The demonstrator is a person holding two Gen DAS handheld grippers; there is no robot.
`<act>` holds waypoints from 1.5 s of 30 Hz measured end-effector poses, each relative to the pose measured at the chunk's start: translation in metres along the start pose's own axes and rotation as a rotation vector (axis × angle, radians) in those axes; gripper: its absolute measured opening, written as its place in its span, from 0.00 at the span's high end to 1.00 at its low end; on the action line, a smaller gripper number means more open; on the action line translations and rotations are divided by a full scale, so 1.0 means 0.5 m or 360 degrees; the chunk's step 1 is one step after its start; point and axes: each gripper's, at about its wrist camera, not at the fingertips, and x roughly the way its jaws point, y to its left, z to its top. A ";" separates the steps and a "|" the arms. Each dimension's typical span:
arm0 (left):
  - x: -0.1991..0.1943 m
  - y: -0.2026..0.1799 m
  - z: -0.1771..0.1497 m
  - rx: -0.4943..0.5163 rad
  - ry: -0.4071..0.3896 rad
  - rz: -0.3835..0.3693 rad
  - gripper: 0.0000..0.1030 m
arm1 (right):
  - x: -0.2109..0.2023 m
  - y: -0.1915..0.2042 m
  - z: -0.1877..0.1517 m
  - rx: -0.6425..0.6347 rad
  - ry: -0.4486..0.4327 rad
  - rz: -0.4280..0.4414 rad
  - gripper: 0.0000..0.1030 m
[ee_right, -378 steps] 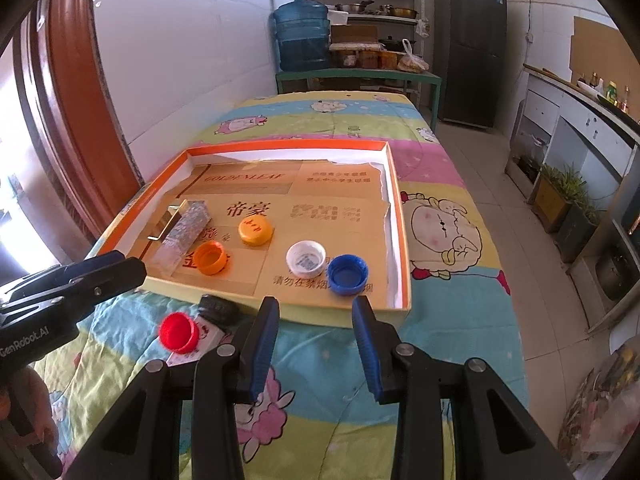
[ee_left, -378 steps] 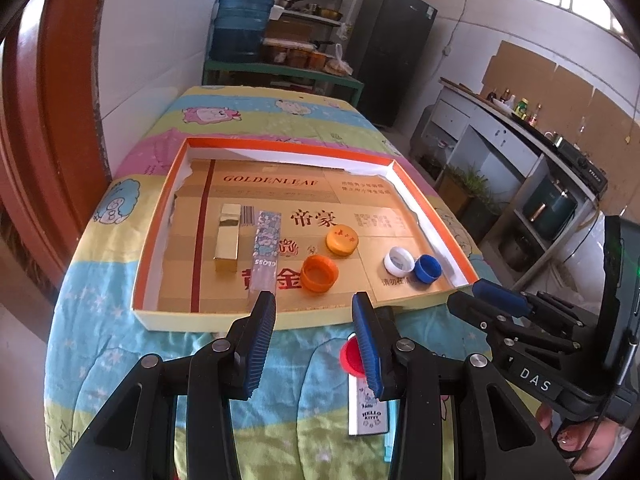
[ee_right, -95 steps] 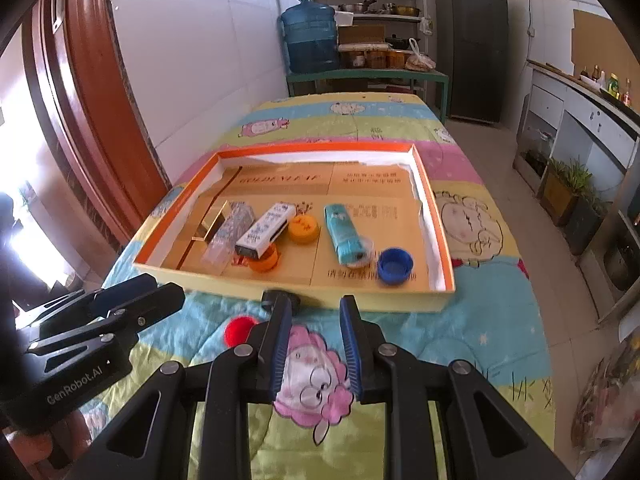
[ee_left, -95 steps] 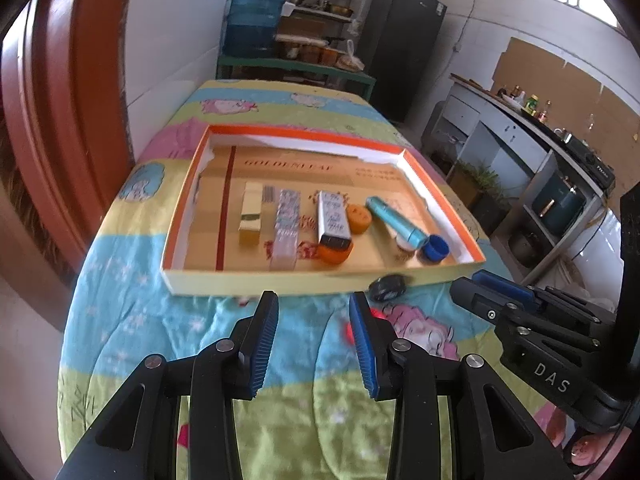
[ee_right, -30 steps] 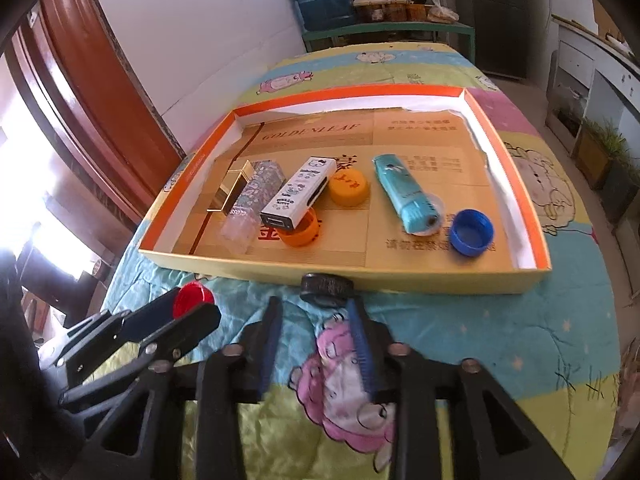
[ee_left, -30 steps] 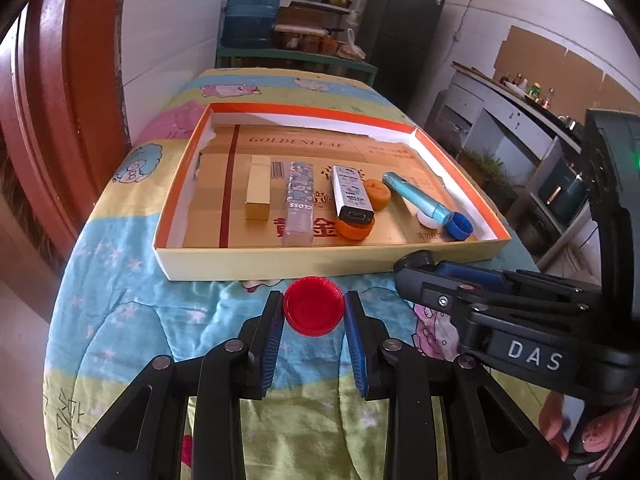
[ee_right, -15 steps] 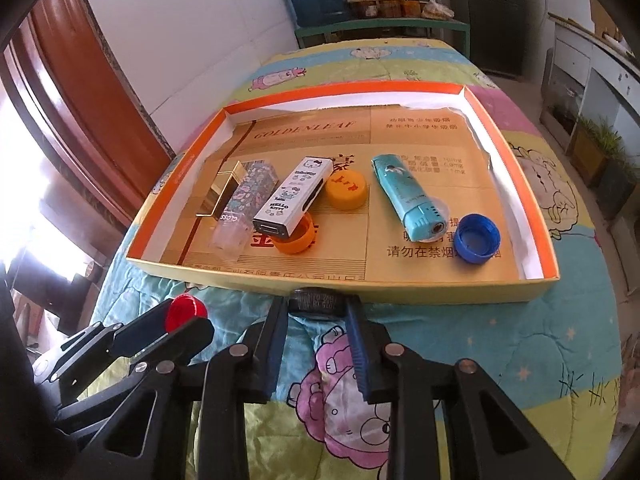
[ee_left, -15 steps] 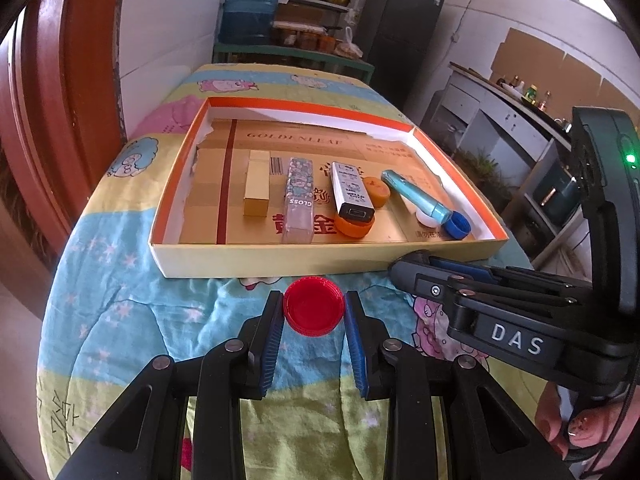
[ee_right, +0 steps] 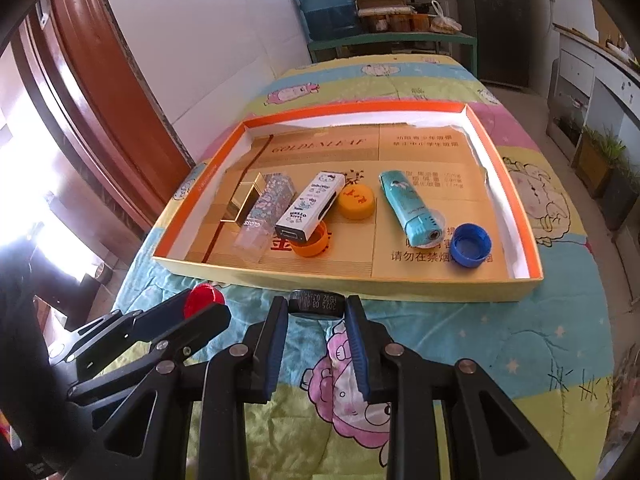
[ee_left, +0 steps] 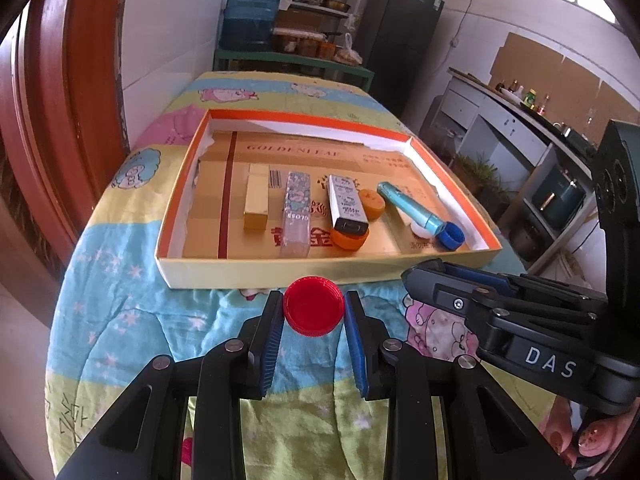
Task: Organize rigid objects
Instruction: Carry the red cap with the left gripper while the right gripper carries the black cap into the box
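Two caps (red [ee_left: 314, 311], black [ee_right: 316, 302]) gripped

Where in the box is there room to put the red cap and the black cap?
The box's far half, by the printed lettering, is bare. A clear strip also runs between the yellow cap and teal tube. The left side is crowded: gold box, glitter tube, white Hello Kitty box, orange cap.
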 end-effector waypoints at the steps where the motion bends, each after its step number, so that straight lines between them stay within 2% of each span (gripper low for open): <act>1: -0.003 -0.001 0.003 0.0003 -0.0006 0.0000 0.70 | -0.003 0.001 0.001 -0.0001 -0.0005 -0.0001 0.71; 21: -0.023 -0.052 0.097 0.0115 -0.0134 0.0015 0.70 | -0.046 -0.007 0.043 -0.0086 -0.0126 -0.0038 0.71; 30: 0.001 -0.062 0.130 0.0116 -0.0130 0.0021 0.70 | -0.040 -0.020 0.067 -0.0101 -0.0160 -0.0050 0.71; 45: 0.069 -0.059 0.197 0.0096 -0.0095 0.0036 0.70 | -0.014 -0.088 0.113 -0.0045 -0.0185 -0.0095 0.71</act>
